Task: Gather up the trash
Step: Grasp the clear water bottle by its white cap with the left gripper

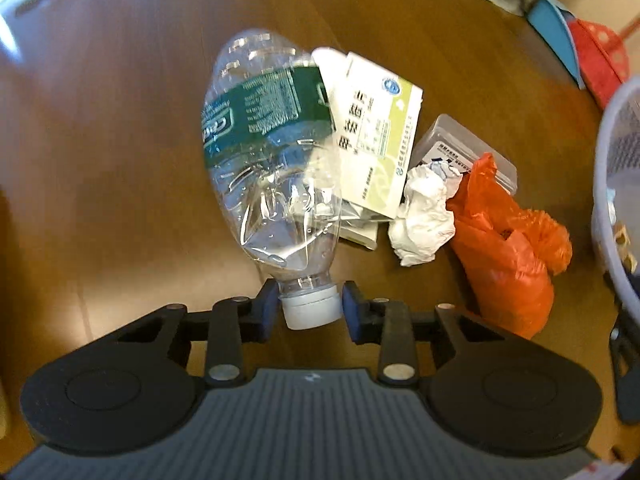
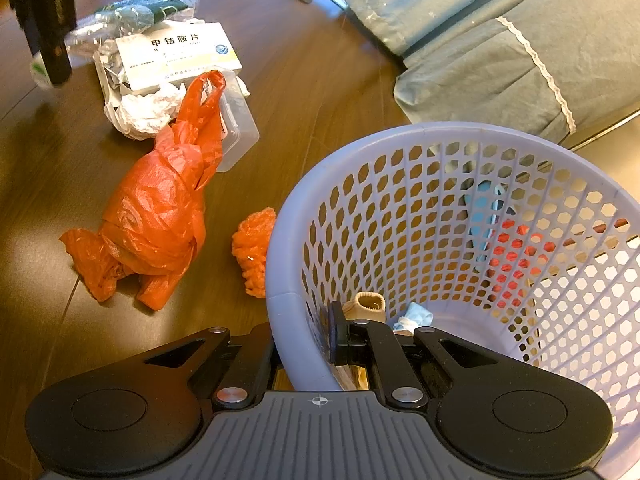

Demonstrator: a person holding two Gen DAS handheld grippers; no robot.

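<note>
Clear plastic, crumpled and wrapped in a green label, makes up the bottle (image 1: 272,148), and the left gripper (image 1: 310,306) has it by the neck: both blue-padded fingers (image 1: 267,307) press in at either side just above the white cap (image 1: 310,307), clenched on it. In that view the bottle's body stretches away from the cap over the brown wooden floor (image 1: 100,160); whether it is lifted or resting I cannot tell.

Just beside the bottle lies a white and green box (image 1: 376,136) printed with dark characters, its edge overlapping the bottle's label. Next to the box sits a wad of white paper (image 1: 424,216), touching an orange bag (image 1: 504,248) that is twisted and knotted. A clear case (image 1: 452,140) lies behind the paper and bag, partly covered by them. A smaller orange clump (image 2: 254,252) lies apart from the bag, close against the basket's wall.

The right gripper (image 2: 304,344) grips the rim of the lavender basket (image 2: 440,132), one finger outside the wall and one finger (image 2: 338,336) inside, closed on it. In the basket's bottom lie a beige knitted piece (image 2: 370,304) and a pale blue scrap (image 2: 414,316). Beyond the basket, blue-grey bedding (image 2: 500,40) with a lace trim hangs to the floor.
</note>
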